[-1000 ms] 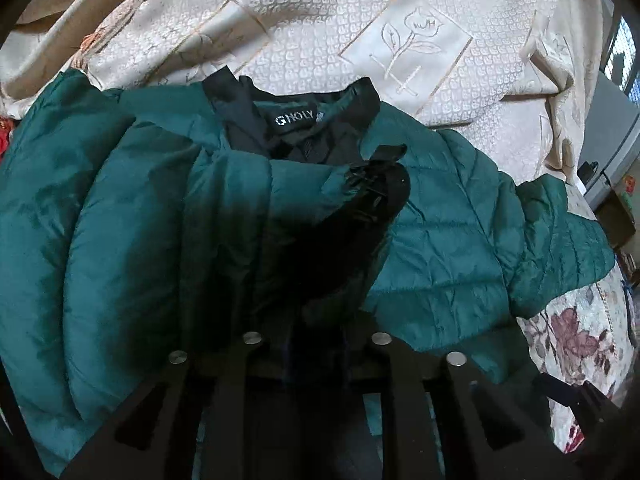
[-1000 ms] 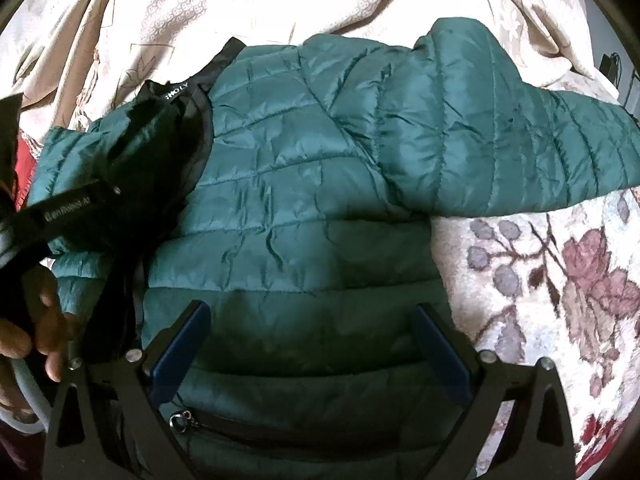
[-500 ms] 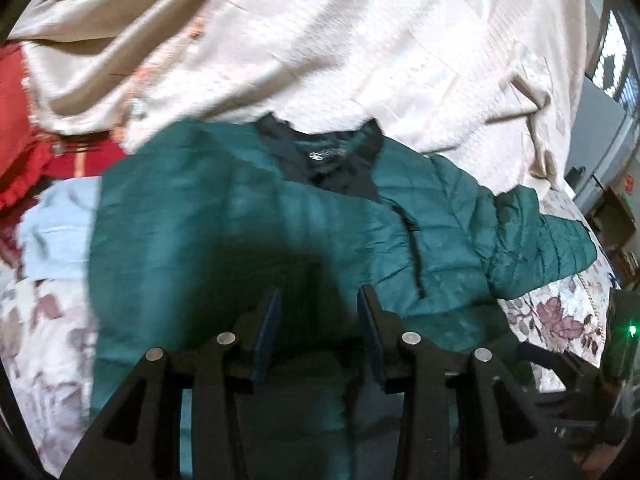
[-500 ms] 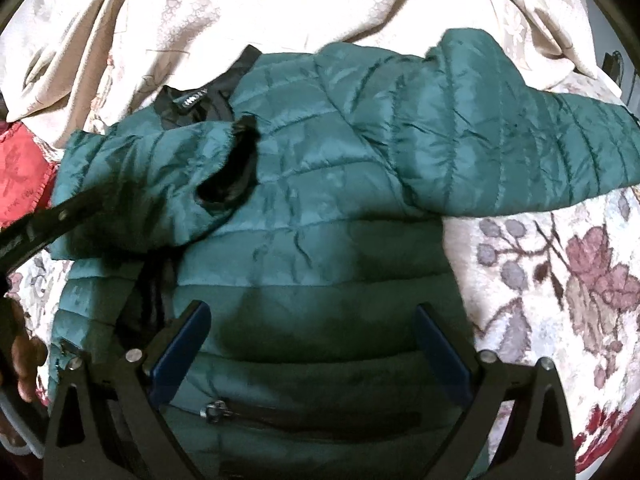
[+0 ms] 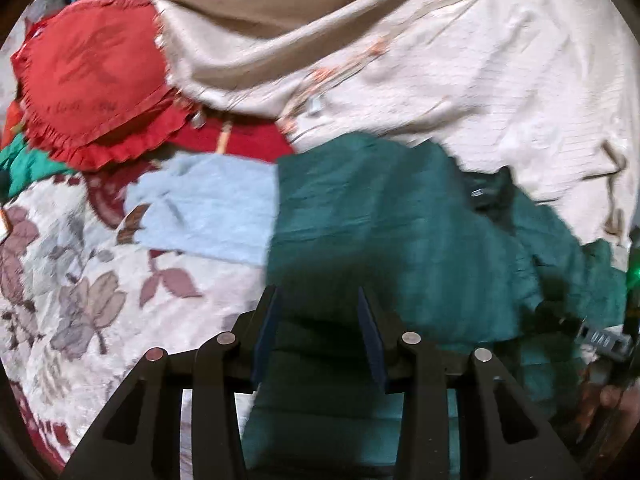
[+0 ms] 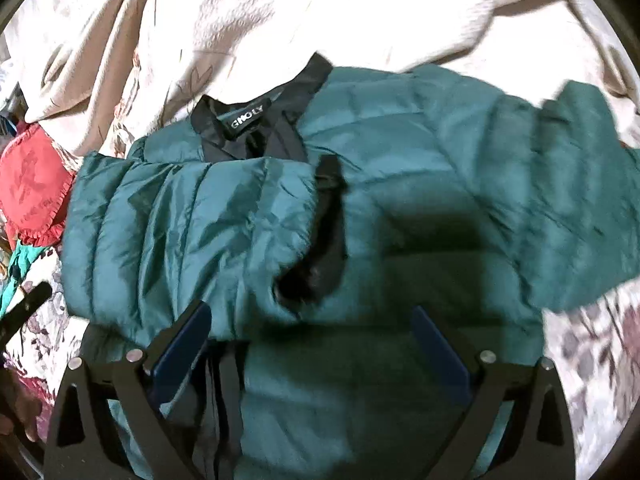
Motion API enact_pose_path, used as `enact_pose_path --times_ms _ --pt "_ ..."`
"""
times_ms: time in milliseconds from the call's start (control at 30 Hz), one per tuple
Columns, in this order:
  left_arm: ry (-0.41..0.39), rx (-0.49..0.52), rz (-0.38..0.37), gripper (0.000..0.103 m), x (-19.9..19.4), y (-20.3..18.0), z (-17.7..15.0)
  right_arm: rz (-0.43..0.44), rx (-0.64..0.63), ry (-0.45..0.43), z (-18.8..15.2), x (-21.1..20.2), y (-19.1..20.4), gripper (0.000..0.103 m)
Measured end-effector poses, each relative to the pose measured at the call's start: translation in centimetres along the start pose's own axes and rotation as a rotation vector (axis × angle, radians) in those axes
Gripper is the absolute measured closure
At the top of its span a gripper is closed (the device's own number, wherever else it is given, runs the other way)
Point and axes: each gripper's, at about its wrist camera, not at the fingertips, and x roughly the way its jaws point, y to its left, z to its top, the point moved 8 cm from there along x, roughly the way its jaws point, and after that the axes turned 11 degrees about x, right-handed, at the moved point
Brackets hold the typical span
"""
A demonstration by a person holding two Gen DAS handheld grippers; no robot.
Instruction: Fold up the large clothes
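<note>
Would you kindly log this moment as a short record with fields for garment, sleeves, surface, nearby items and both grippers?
garment: teal quilted puffer jacket, black collar showing
sleeves: one sleeve folded across the chest; the other spread sideways
surface: floral bedspread
nearby: red ruffled cushion, pale blue cloth, cream quilt
left gripper: jaws apart, empty
right gripper: jaws wide, empty

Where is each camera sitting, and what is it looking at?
Left wrist: rides the left gripper, looking down along its open fingers at the jacket's edge, a blue cloth and a red pillow.
Right wrist: rides the right gripper, looking down at the jacket's front, collar and folded sleeve; fingers wide open.
Both see the jacket, the pillow and the bedspread.
</note>
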Motion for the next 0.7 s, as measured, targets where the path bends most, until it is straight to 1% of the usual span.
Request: enact_pose_path --times_ms 33,67,133,167,200,233,267,300,367,400,500,600,700 --pt "0.019 -0.006 0.011 0.082 0.7 0.5 -0.5 0.002 0.0 0.004 0.4 0.8 0.4 0.002" --pt "0.041 -0.013 0.018 0.082 1.5 0.9 -0.9 0.006 -0.001 0.006 0.7 1.4 0.6 0.006" --pt "0.082 -0.027 0.027 0.082 3.0 1.4 -1.8 0.012 -0.006 0.018 1.1 2.9 1.2 0.018" --pt "0.105 -0.036 0.027 0.082 3.7 1.7 -2.4 0.012 -0.01 0.027 1.2 3.5 1.3 0.033" --pt "0.121 -0.045 0.024 0.082 4.3 1.8 -2.8 0.008 -0.016 0.037 1.3 4.2 1.5 0.045" --pt "0.133 -0.054 0.019 0.082 4.8 1.8 -3.2 0.006 -0.023 0.037 1.4 4.8 1.6 0.049" --pt "0.139 -0.062 0.016 0.082 5.2 1.8 -3.4 0.009 -0.028 0.028 1.5 5.0 1.8 0.063" --pt "0.14 -0.065 0.017 0.082 5.4 1.8 -3.4 0.015 -0.034 0.023 1.7 4.9 2.1 0.073" --pt "0.134 -0.066 0.019 0.082 5.6 1.6 -3.2 0.008 -0.075 0.002 2.1 4.2 2.8 0.084" --pt "0.132 -0.065 0.019 0.082 5.6 1.5 -3.0 0.003 -0.1 -0.018 2.4 3.6 3.2 0.085" --pt "0.126 -0.067 0.016 0.082 5.9 1.0 -2.3 -0.023 -0.192 -0.116 4.0 0.9 4.3 0.088" --pt "0.13 -0.071 0.008 0.082 6.5 0.4 -1.9 -0.045 -0.214 -0.19 5.8 -1.2 4.1 0.089" --pt "0.133 -0.071 -0.002 0.082 7.1 -0.3 -1.7 -0.072 -0.203 -0.246 7.2 -2.6 3.0 0.09"
